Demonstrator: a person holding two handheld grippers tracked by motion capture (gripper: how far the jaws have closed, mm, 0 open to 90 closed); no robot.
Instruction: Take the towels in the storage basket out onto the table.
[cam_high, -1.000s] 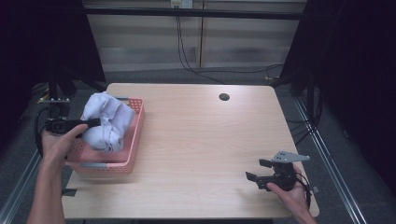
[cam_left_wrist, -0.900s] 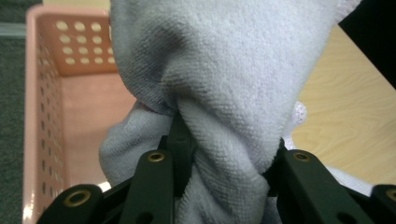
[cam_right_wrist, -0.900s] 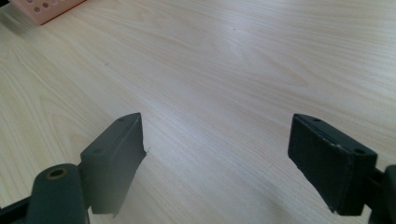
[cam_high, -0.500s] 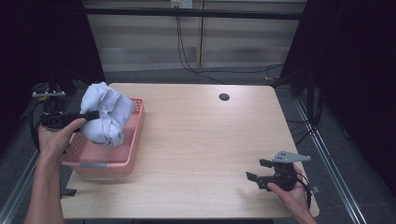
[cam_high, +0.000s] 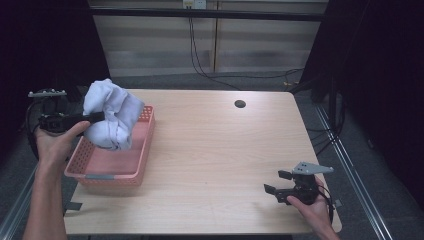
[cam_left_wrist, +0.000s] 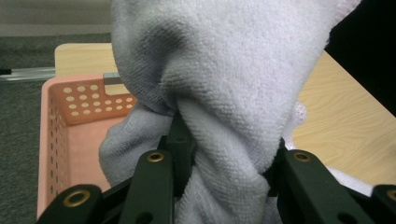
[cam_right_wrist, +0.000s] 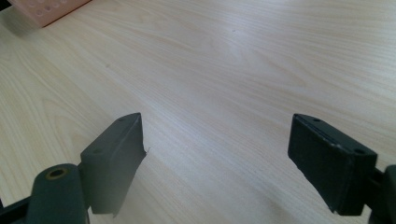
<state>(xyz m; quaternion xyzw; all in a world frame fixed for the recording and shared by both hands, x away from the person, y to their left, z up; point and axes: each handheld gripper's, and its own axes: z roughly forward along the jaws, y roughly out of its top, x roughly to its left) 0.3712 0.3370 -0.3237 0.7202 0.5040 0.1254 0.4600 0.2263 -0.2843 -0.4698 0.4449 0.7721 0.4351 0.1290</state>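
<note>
While the right gripper (cam_high: 278, 182) rests low at the near right corner of the wooden table (cam_high: 210, 150), its jaws stand wide apart over bare wood, holding nothing. Farther off at the left, the left gripper (cam_high: 95, 117) is clenched on a bunched white towel (cam_high: 110, 117), which hangs above the pink perforated basket (cam_high: 107, 167). Since a second ago the towel has risen clear of the basket.

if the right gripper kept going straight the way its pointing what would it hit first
Probably nothing soon: the right gripper, jaws open, points left across bare table. The pink basket lies farthest along that way, though depth is unclear.
</note>
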